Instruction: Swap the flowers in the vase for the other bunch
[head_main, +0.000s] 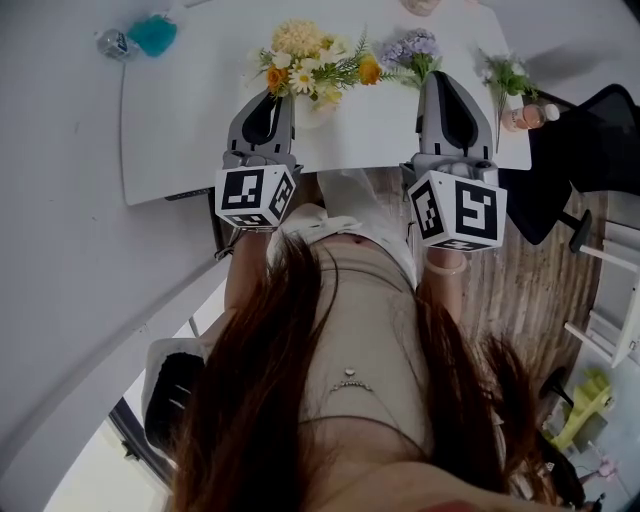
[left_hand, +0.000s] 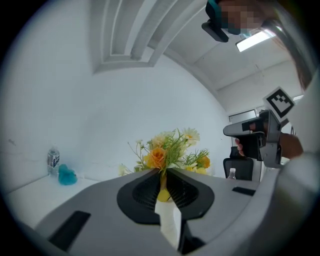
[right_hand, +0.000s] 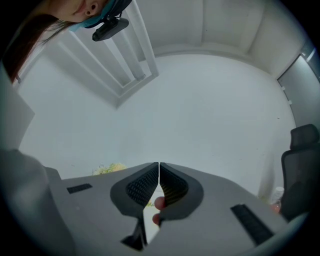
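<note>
The left gripper (left_hand: 163, 171) is clamped on the stems of the yellow bunch (left_hand: 167, 150), just above the mouth of the white vase (left_hand: 170, 222), which stands towards the far side of the table (head_main: 180, 120). The right gripper (right_hand: 158, 164) is clenched on nothing, off to the right, near the purple bunch (head_main: 412, 48) at the far edge.

My worry is the vase. Nothing steadies it, so if the stems sit tight, a lift could drag it up or tip it over. The pinch also looks narrow. It may have caught only some stems, and the rest could stay behind or scatter across the table.
</note>
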